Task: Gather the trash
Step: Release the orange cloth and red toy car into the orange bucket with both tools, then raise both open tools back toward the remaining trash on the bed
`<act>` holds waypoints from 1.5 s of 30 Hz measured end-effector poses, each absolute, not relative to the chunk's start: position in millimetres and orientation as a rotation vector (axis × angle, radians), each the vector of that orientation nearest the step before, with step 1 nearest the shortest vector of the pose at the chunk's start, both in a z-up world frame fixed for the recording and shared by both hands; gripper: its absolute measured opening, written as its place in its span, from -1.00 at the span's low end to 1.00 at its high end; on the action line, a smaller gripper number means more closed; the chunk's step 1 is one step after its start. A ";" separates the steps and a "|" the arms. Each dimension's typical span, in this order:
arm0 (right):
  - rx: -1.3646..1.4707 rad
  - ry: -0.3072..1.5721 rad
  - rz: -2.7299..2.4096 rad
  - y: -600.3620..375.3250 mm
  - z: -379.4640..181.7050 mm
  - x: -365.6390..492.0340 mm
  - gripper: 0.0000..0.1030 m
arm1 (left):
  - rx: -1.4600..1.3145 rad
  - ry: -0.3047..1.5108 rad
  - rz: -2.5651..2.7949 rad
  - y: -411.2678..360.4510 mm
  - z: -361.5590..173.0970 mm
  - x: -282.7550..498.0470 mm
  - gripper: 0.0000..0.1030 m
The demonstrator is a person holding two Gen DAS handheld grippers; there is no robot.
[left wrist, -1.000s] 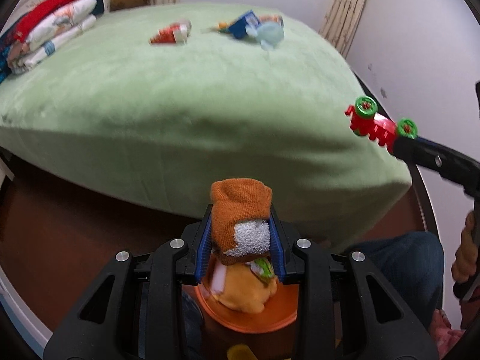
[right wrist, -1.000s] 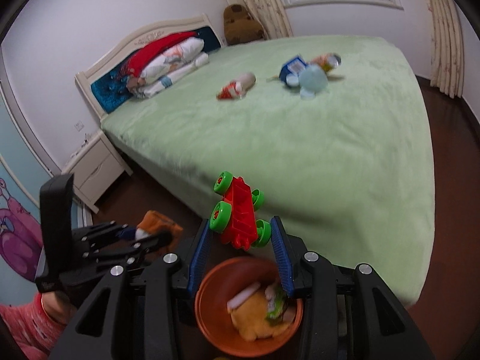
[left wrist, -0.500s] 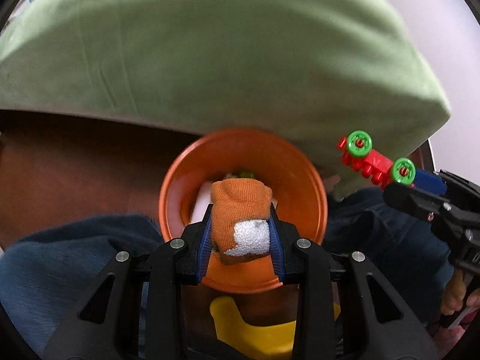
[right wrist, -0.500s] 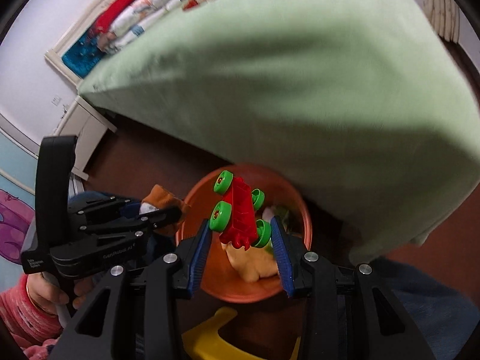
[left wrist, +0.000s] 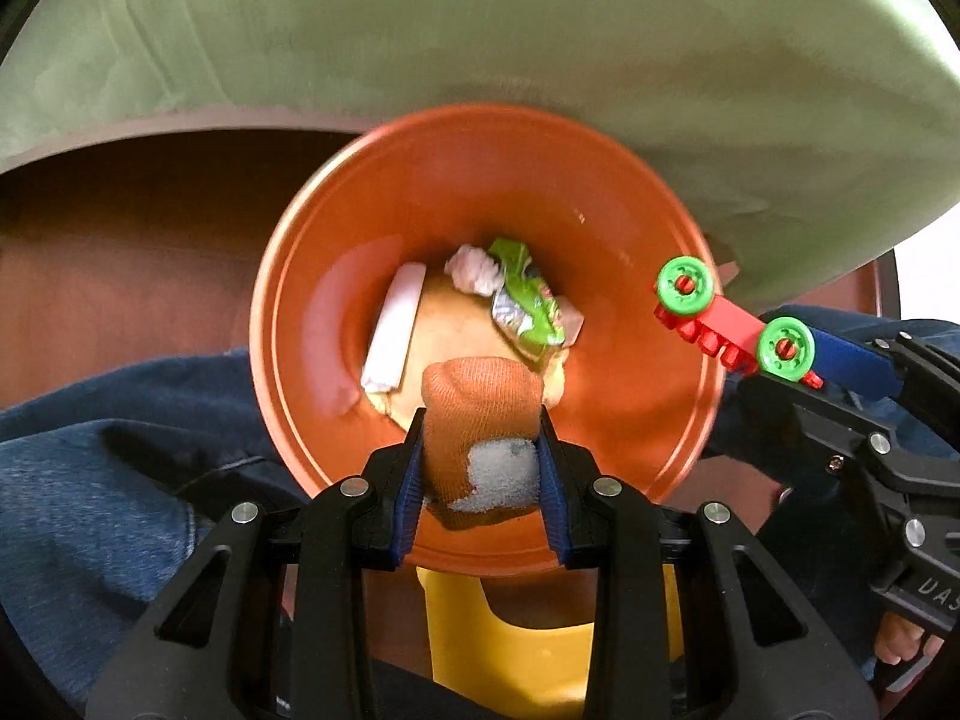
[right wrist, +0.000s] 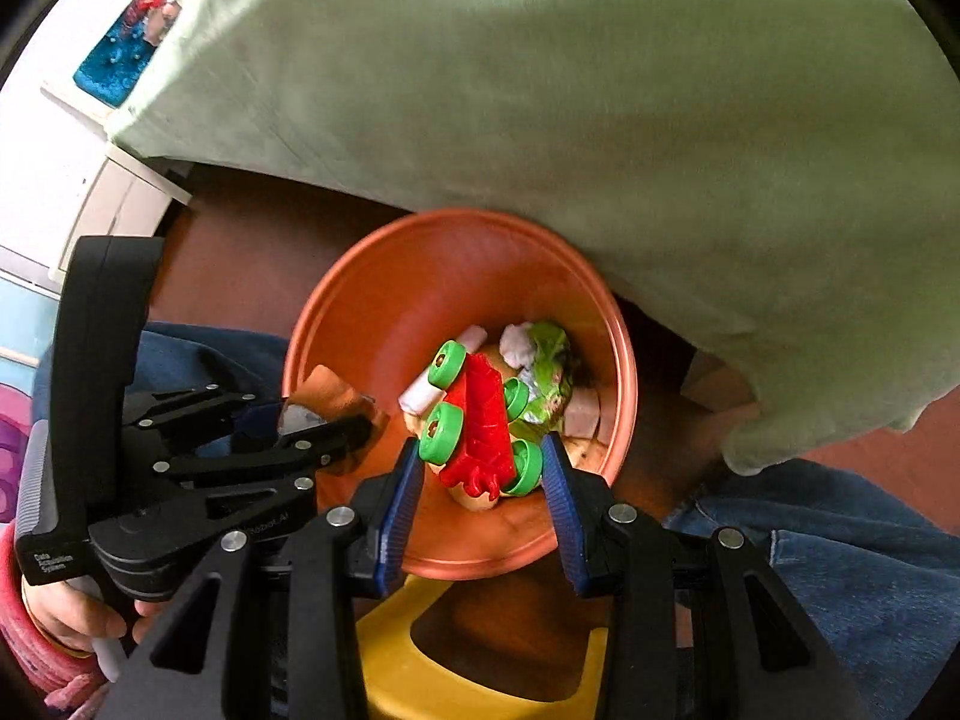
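An orange bin (left wrist: 630, 228) stands on the floor beside the green bed, also in the right wrist view (right wrist: 384, 312). Inside lie a green wrapper (left wrist: 525, 306), a white stick (left wrist: 396, 330) and crumpled tissue (left wrist: 474, 267). My left gripper (left wrist: 480, 468) is shut on an orange and white sock (left wrist: 480, 420) over the bin's near side. My right gripper (right wrist: 480, 468) is shut on a red toy car with green wheels (right wrist: 480, 420), held over the bin; it shows in the left wrist view (left wrist: 729, 327) at the bin's right rim.
The green bedspread (left wrist: 480, 24) overhangs the bin's far side. A yellow stool (left wrist: 528, 654) sits just below the bin. Blue-jeaned legs (left wrist: 90, 480) flank the bin. A white nightstand (right wrist: 114, 204) stands at the left.
Both grippers have tilted down and moved closer over the orange bin, which now fills the views. The sock and the toy car stay held.
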State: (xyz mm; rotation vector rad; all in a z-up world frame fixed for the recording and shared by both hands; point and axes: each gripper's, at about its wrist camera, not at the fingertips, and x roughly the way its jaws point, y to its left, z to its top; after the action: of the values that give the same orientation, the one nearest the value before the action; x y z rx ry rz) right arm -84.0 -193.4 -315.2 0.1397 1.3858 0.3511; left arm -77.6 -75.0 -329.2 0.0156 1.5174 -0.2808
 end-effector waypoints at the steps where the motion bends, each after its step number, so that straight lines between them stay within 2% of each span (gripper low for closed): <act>1: 0.139 1.397 0.347 -193.3 -319.5 -83.0 -0.22 | 0.017 1.531 -0.276 -74.4 -334.0 -78.0 -0.38; 10: 0.135 1.428 0.318 -192.6 -334.0 -82.6 -0.22 | -0.002 1.589 -0.263 -72.5 -353.7 -78.7 -0.34; 13: 0.136 1.425 0.305 -192.9 -335.1 -82.2 -0.18 | -0.018 1.586 -0.261 -72.0 -354.3 -77.5 -0.17; 16: 0.154 1.396 0.262 -198.6 -330.7 -81.0 0.63 | -0.022 1.576 -0.243 -70.8 -354.8 -75.8 0.25; 20: 0.194 1.349 0.237 -208.7 -320.8 -78.4 0.64 | -0.032 1.567 -0.229 -68.1 -352.0 -74.1 0.44; 29: 0.233 1.317 0.217 -217.2 -310.5 -80.4 0.64 | -0.040 1.538 -0.206 -64.6 -339.4 -71.6 0.46; 38: 0.226 1.208 0.246 -222.8 -266.8 -78.1 0.64 | -0.080 1.329 -0.149 -33.8 -264.8 -53.1 0.46; 43: 0.261 1.112 0.348 -220.4 -217.1 -73.1 0.64 | -0.123 1.206 -0.128 -11.6 -214.2 -43.2 0.46; 45: 0.243 1.047 0.386 -218.3 -189.0 -67.0 0.66 | -0.126 1.151 -0.102 -3.8 -194.9 -40.8 0.54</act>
State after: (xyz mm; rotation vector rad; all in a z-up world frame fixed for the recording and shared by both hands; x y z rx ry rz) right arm -67.0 -218.3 -189.0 0.2427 1.0469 0.3863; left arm -40.8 -3.8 -194.9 -0.1255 1.1514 -0.1020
